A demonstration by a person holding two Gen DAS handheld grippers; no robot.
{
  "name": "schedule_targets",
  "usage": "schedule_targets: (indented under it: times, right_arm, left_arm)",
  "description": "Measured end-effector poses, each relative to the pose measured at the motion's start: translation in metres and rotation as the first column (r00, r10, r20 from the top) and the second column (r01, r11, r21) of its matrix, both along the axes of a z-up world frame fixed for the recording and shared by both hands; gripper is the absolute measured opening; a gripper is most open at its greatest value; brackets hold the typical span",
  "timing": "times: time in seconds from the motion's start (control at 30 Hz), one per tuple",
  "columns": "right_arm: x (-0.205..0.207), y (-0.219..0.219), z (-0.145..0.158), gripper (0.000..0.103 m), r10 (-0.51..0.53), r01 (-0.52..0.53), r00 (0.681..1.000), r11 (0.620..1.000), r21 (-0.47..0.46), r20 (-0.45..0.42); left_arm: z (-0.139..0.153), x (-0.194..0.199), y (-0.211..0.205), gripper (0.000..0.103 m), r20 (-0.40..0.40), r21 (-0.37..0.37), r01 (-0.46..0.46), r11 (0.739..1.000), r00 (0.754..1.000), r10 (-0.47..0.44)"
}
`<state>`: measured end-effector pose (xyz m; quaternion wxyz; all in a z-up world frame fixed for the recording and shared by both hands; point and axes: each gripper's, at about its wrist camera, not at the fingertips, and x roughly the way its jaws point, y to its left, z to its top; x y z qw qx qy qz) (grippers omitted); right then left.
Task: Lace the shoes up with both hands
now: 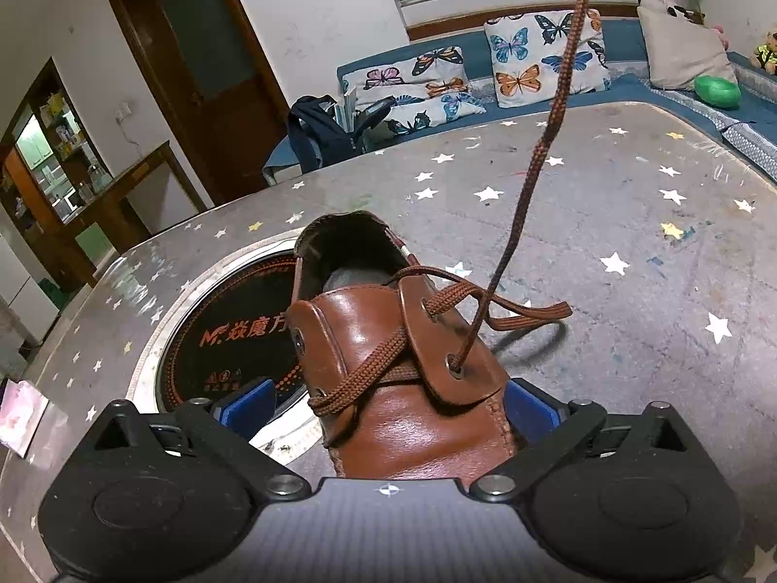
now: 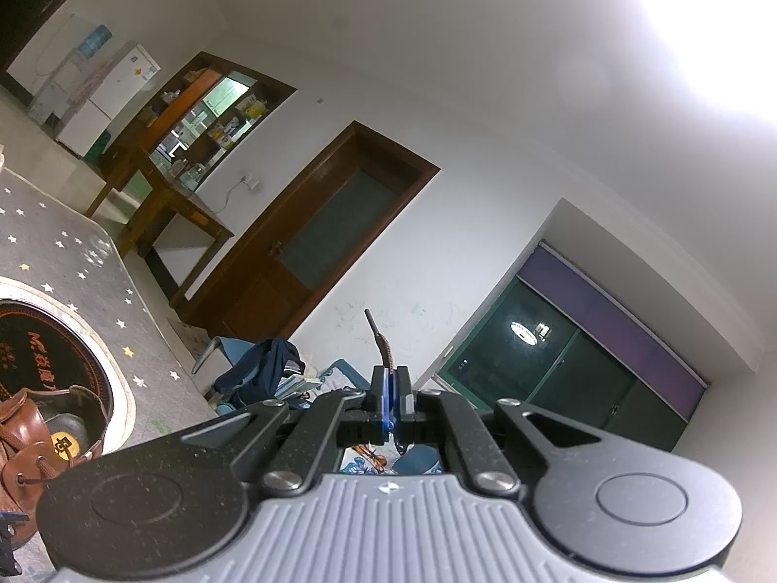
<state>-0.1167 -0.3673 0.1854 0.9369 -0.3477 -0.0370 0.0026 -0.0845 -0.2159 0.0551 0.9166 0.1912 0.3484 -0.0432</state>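
A brown leather shoe (image 1: 388, 340) stands on the star-patterned table cover (image 1: 631, 223), toe toward the camera. My left gripper (image 1: 388, 405) is open wide, and its blue pads (image 1: 247, 403) flank the toe without pressing it. A brown lace (image 1: 534, 155) rises taut from the right flap's lower eyelet (image 1: 456, 368) and leaves the view at the top. Its other end (image 1: 539, 313) lies loose to the right of the shoe. My right gripper (image 2: 390, 379) is held up high and shut on the lace end (image 2: 383, 350), whose dark tip sticks out above the pads. The shoe (image 2: 24, 437) shows at the lower left.
A round black cooktop plate (image 1: 228, 330) with a metal rim is set into the table under and left of the shoe. Behind the table are a blue sofa with butterfly cushions (image 1: 544, 56), a dark backpack (image 1: 320, 131), a wooden door (image 1: 209, 63) and a side table (image 1: 121, 194).
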Motion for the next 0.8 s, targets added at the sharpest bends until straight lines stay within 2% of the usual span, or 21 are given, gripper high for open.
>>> schedule_targets:
  times: [0.17, 0.37, 0.5, 0.63, 0.7, 0.8]
  right_arm:
    - [0.000, 0.002, 0.000, 0.001, 0.000, 0.000, 1.000, 1.000, -0.007, -0.005]
    - [0.002, 0.002, -0.003, 0.001, -0.008, 0.008, 1.000, 1.000, -0.012, -0.016]
    - [0.002, 0.004, -0.005, 0.001, -0.007, 0.006, 1.000, 1.000, -0.016, -0.022]
    - [-0.001, 0.007, -0.008, 0.001, 0.000, -0.001, 0.999, 1.000, -0.018, -0.032]
    - [-0.002, 0.009, -0.011, 0.001, 0.005, -0.006, 0.999, 1.000, -0.018, -0.041]
    - [-0.004, 0.012, -0.016, 0.001, 0.019, -0.020, 0.998, 1.000, -0.017, -0.062]
  left_arm:
    - [0.004, -0.005, 0.015, 0.101, 0.002, -0.035, 0.028, 0.999, 1.000, -0.028]
    - [0.013, -0.012, 0.048, 0.096, -0.036, -0.143, 0.037, 0.989, 0.998, -0.042]
    - [0.022, -0.012, 0.069, 0.080, -0.045, -0.237, 0.023, 0.971, 0.998, -0.034]
    - [0.034, -0.006, 0.083, 0.067, -0.022, -0.344, -0.019, 0.939, 1.000, 0.012]
    - [0.037, -0.002, 0.085, 0.055, -0.016, -0.384, -0.033, 0.923, 0.999, 0.029]
    - [0.038, 0.004, 0.084, 0.045, -0.018, -0.424, -0.047, 0.904, 0.999, 0.044]
